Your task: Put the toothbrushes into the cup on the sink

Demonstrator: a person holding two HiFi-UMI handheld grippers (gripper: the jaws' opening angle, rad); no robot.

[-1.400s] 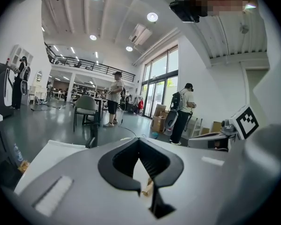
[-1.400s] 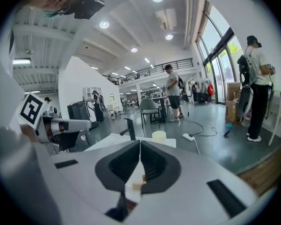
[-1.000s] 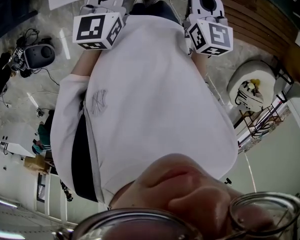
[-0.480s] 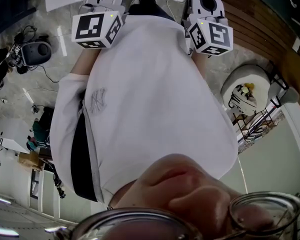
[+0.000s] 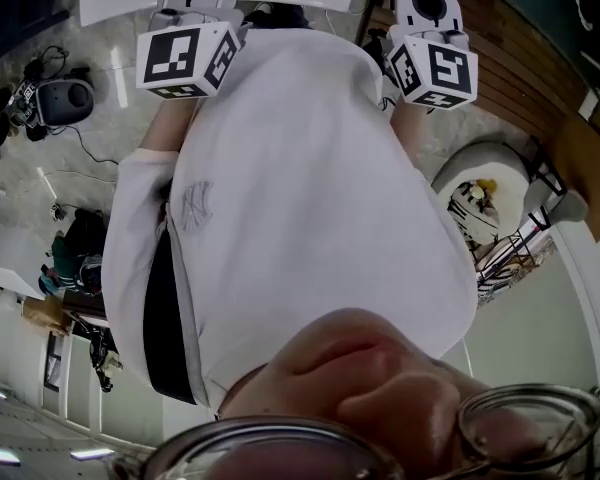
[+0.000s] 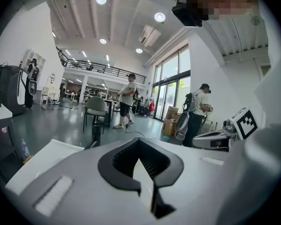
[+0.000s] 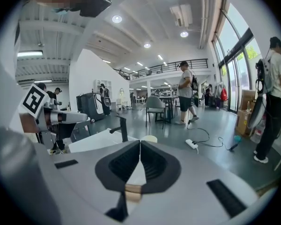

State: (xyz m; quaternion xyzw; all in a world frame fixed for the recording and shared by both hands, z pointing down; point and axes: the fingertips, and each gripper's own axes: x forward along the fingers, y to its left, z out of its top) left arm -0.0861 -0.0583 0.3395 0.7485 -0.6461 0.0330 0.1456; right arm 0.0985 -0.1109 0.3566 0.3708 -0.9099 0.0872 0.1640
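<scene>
White T-shirt point(image 5: 300, 168), grey left hand-held gripper point(image 6: 139, 142), right hand-held gripper point(image 7: 140, 143)

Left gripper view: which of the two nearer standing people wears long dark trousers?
The person at the right, beside the cardboard boxes. The other person, by the chair, wears shorts.

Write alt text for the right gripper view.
The right gripper points, jaws closed tip to tip, toward a white sink counter with a black faucet and a pale cup. Behind is a large hall with a standing person, a chair and a power strip.
</scene>
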